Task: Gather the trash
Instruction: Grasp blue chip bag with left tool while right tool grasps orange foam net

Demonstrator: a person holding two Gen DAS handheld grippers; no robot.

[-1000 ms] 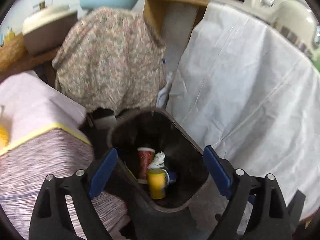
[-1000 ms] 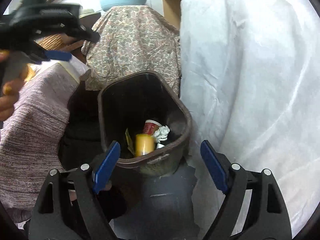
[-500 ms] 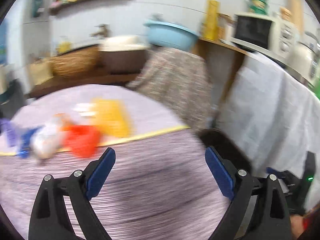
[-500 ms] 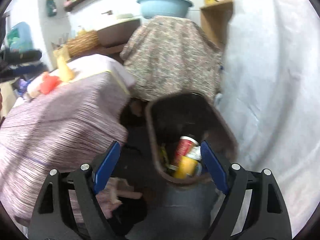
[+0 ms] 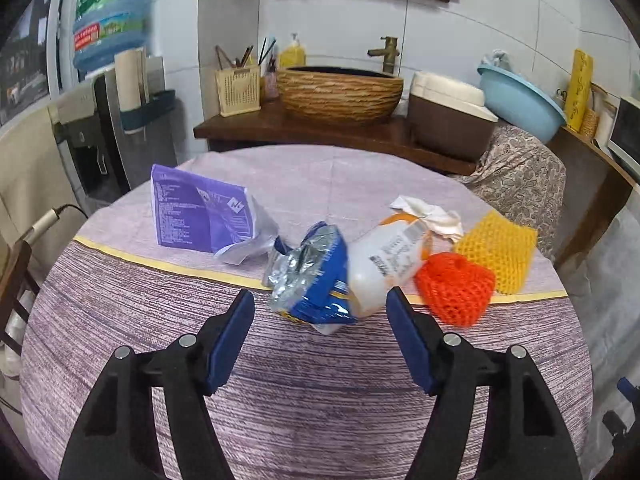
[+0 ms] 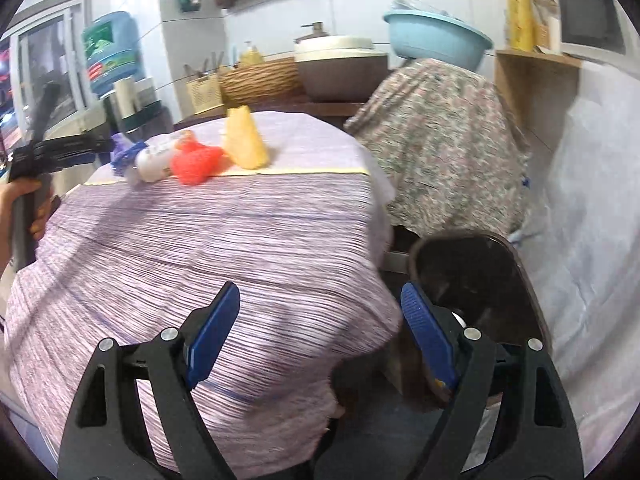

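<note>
Trash lies on the round table's purple cloth (image 5: 280, 380): a purple packet (image 5: 196, 216), a crumpled blue foil bag (image 5: 316, 280), a white plastic bottle (image 5: 384, 268), a red foam net (image 5: 454, 288), a yellow foam net (image 5: 496, 252) and a white tissue (image 5: 428, 214). My left gripper (image 5: 320, 340) is open and empty, just short of the blue bag. My right gripper (image 6: 320, 332) is open and empty, low beside the table, with the dark trash bin (image 6: 480, 276) at its right finger. The red net (image 6: 194, 162) and yellow net (image 6: 244, 140) show on the tabletop.
A wooden counter behind the table holds a woven basin (image 5: 340, 90), a brown pot (image 5: 448, 120) and a blue bowl (image 5: 520, 100). A floral-covered object (image 6: 436, 140) and a white sheet (image 6: 592, 208) stand right of the bin. A water dispenser (image 5: 108, 120) is at left.
Both grippers have swung up and left from the trash bin. The left now faces the trash on the table; the right now sees the table's side with the bin at lower right.
</note>
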